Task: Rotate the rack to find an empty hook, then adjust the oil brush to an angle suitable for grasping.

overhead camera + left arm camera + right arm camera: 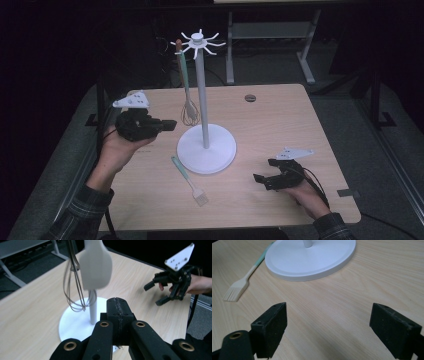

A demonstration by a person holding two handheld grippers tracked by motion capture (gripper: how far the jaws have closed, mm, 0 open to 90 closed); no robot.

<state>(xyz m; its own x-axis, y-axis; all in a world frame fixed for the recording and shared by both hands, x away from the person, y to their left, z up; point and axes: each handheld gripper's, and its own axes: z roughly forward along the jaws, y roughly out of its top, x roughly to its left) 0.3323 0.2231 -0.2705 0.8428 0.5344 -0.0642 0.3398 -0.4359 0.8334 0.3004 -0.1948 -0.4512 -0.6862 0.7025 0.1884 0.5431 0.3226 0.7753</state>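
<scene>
Hanging whisk (189, 111) just beside left gripper (170, 124) fingers — apart, nothing held.

High view overhead; claw views close — sharing white stand (206, 148).

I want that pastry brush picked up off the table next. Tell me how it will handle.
The pastry brush looks slim and probably light. Its handle seems stiff, while the bristle end would likely flex if pinched. It lies flat on the table, so the open right hand-held gripper may struggle to get under it.
</scene>
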